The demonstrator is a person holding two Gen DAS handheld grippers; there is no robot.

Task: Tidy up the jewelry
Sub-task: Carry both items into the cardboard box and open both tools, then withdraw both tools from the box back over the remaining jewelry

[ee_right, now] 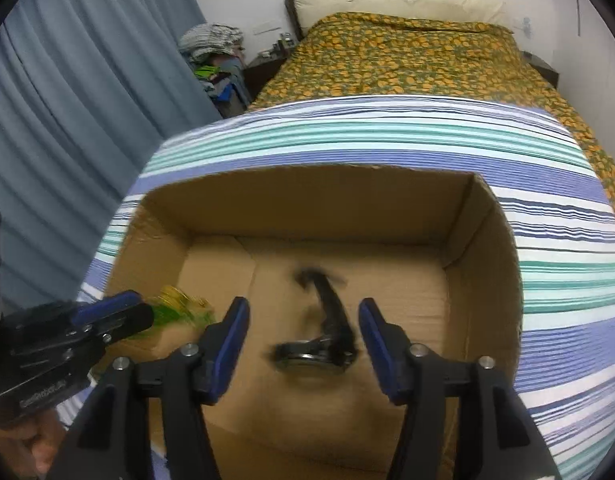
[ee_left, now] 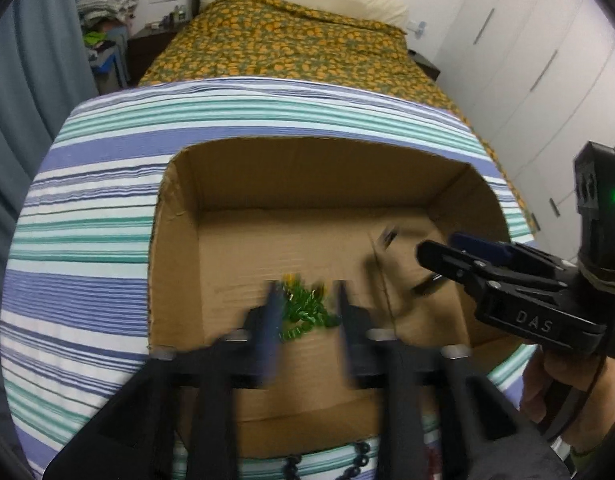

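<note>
Behind everything stands a bed (ee_left: 291, 40) with an orange-patterned cover; nearer, a striped cloth (ee_left: 87, 208) covers the tabletop; on it sits an open cardboard box (ee_right: 483, 248); both tools hang over the box with fingers spread, gripping nothing; the right tool (ee_right: 303, 340) is above a black watch (ee_right: 319, 348), blurred, lying on the box floor; the left tool (ee_left: 307, 312) is above a green and yellow bead piece (ee_left: 305, 310) on the floor further left; dark beads (ee_left: 359, 460) lie on the cloth outside the near wall.

Left tool (ee_left: 307, 300) apparently open, blurred; right tool (ee_right: 303, 320) open.
</note>
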